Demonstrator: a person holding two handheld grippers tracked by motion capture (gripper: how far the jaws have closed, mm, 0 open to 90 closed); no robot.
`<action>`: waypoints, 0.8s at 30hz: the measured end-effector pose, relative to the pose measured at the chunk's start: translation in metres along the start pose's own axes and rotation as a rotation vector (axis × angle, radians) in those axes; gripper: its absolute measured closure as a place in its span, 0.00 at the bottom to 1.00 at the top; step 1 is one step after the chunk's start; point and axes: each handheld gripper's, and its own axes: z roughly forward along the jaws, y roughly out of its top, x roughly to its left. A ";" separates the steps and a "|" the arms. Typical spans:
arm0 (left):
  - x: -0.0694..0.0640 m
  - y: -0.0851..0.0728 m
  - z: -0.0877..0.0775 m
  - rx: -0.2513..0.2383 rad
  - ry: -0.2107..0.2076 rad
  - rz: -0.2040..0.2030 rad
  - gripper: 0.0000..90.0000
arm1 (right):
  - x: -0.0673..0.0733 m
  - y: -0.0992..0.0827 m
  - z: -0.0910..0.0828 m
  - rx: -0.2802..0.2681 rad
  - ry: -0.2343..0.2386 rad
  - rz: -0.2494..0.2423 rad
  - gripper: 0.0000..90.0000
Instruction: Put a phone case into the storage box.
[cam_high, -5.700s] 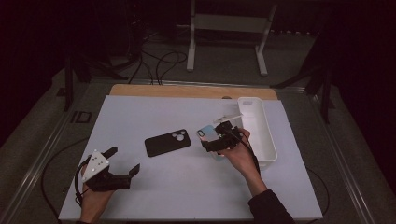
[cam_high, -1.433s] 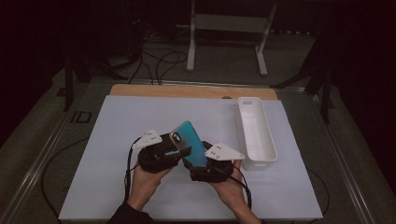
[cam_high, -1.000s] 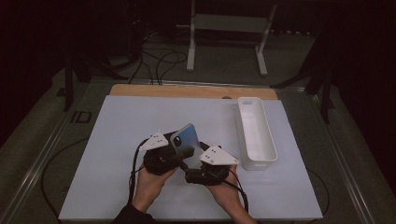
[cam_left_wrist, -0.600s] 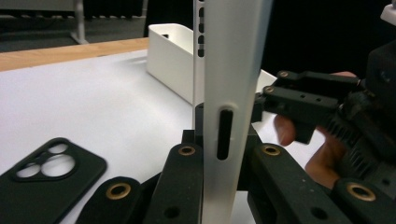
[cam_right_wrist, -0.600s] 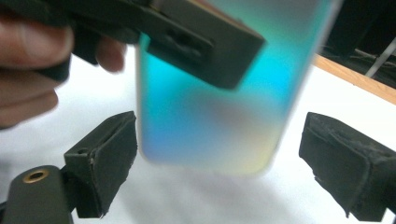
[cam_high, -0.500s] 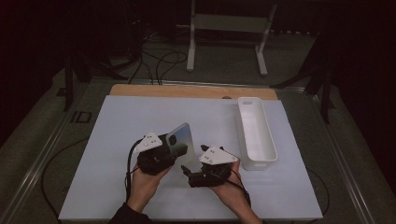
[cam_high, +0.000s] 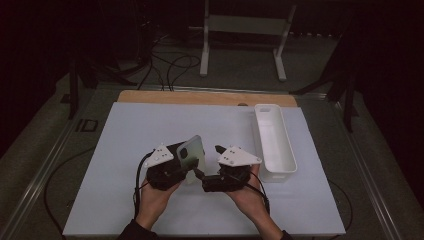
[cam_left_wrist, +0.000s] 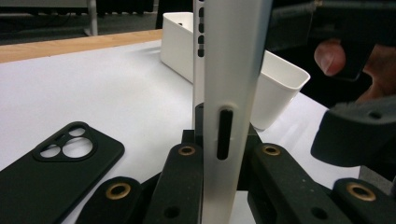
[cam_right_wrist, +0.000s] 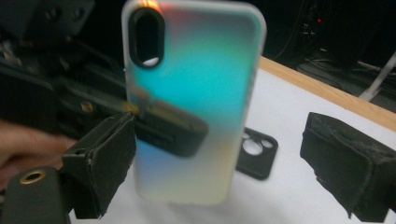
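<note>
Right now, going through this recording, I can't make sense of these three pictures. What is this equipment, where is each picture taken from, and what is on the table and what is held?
There is no robot here. A person holds a hand-operated two-jaw gripper in each hand. The high view looks down on the table from above the person's side: the left gripper is at the left, the right gripper beside it. The other two pictures come from cameras riding on the grippers, looking along their black jaws.

The left gripper is shut on a pale, shimmering phone case, held upright; its own view shows the case edge-on between the jaws. The right gripper has just opened; its pads stand apart on either side of the case, not pressing it.

On the table lie a black case with round camera holes and a long white bin at the right.
</note>
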 end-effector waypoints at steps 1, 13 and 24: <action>-0.001 0.000 0.000 0.000 0.000 -0.001 0.96 | 0.001 0.002 0.001 -0.004 0.000 -0.003 0.12; -0.008 -0.004 0.007 0.014 -0.012 0.015 0.96 | 0.007 0.021 0.013 -0.031 0.003 0.035 0.12; -0.010 -0.006 0.011 0.018 -0.010 0.006 0.96 | 0.008 0.019 0.023 -0.008 0.000 0.052 0.17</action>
